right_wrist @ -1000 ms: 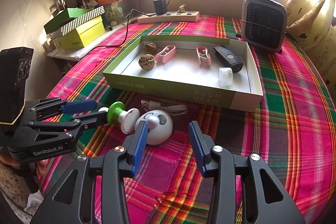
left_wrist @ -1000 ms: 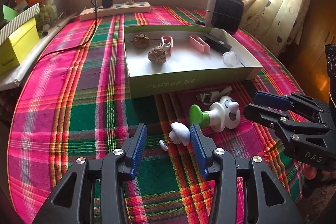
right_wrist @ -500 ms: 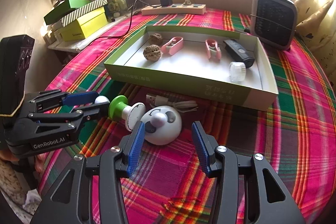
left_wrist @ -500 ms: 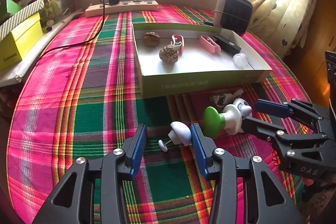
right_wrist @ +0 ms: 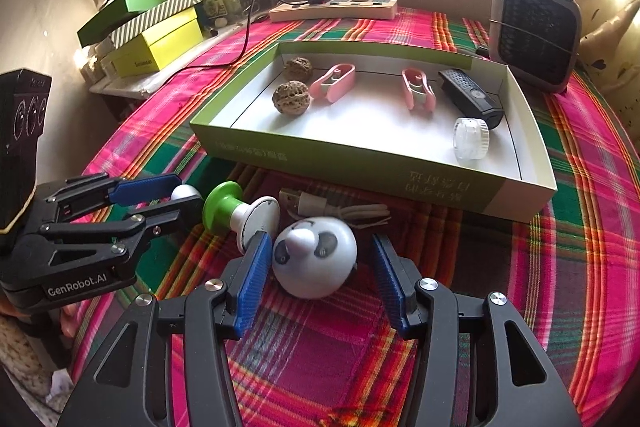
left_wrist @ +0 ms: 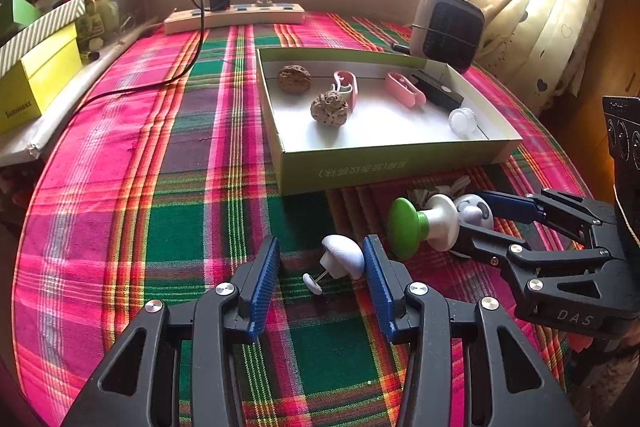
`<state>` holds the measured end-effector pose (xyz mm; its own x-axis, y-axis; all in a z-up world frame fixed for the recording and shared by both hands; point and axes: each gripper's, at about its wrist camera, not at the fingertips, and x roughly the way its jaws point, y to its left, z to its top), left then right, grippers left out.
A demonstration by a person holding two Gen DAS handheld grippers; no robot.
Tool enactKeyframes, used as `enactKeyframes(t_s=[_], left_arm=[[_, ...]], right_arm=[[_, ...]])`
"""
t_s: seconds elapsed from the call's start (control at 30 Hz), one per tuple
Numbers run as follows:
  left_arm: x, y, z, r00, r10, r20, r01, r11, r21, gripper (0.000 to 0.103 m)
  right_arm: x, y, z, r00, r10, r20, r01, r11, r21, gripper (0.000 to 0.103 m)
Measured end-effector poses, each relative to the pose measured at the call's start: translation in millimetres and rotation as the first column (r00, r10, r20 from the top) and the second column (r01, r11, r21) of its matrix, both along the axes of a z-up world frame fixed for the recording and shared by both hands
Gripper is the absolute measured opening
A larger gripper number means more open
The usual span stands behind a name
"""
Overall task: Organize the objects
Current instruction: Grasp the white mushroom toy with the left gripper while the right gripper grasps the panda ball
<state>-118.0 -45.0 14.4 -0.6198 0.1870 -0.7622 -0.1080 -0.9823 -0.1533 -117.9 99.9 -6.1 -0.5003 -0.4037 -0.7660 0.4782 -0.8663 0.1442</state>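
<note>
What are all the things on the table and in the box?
walnuts: two, brown, box's left end
clips: two, pink, in box
remote: one, black, in box
cap: one, clear, in box
box: one, green and white, on cloth
panda toy: one, white, between right fingers
green-topped knob: one, beside panda
cable: one, white, before box
white mushroom piece: one, between left fingers
heater: one, behind box
power strip: one, cream, by wall
left gripper: open
right gripper: opening

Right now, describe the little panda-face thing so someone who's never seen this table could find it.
Start at the shallow green box on the plaid cloth; just in front of its near wall lies a coiled white cable. The panda-face dome sits right before that cable, between the right tongs, whose jaws are opening. Alone among its neighbours, it is a white dome with grey eye patches.
</note>
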Motion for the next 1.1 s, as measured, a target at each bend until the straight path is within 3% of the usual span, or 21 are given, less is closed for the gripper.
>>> enactKeyframes(t_s=[0.27,0.33,0.4,0.57,0.8,0.83,0.87,1.1], left_arm=[[-3.6,-0.9,0.0,1.000,0.001,-0.003,-0.001,1.000,-0.003,0.041],[-3.8,-1.1,0.0,1.000,0.003,-0.003,-0.003,1.000,0.002,0.041],[-4.1,-1.5,0.0,1.000,0.009,-0.002,-0.009,1.000,-0.004,0.036],[-3.7,-3.6,-0.6,1.000,0.030,-0.003,-0.030,0.999,-0.015,0.027],[-3.5,-4.3,-0.7,0.999,0.033,-0.006,-0.033,0.999,-0.019,0.026],[-3.4,-3.9,-0.8,0.999,0.033,-0.006,-0.033,0.999,-0.019,0.026],[-3.4,-3.7,-0.8,0.999,0.033,-0.006,-0.033,0.999,-0.019,0.026],[-3.2,-3.3,-1.2,0.999,0.033,-0.008,-0.033,0.999,-0.022,0.026]], right_arm=[[-0.8,1.6,-0.4,1.000,-0.002,-0.003,0.002,1.000,-0.011,0.052],[-0.7,1.8,-0.2,1.000,-0.006,-0.004,0.006,1.000,-0.012,0.047],[-1.1,2.5,-0.2,1.000,-0.007,-0.002,0.007,1.000,-0.016,0.042],[-1.6,2.9,-0.3,1.000,-0.007,0.000,0.007,1.000,-0.019,0.041],[-0.9,3.1,0.6,1.000,-0.004,-0.003,0.004,1.000,-0.024,0.039],[-0.7,3.2,0.8,1.000,-0.003,-0.005,0.003,1.000,-0.026,0.038],[-0.9,2.7,0.6,1.000,0.002,-0.001,-0.002,1.000,-0.031,0.029],[-0.3,1.5,1.0,1.000,0.003,-0.002,-0.003,1.000,-0.029,0.029]])
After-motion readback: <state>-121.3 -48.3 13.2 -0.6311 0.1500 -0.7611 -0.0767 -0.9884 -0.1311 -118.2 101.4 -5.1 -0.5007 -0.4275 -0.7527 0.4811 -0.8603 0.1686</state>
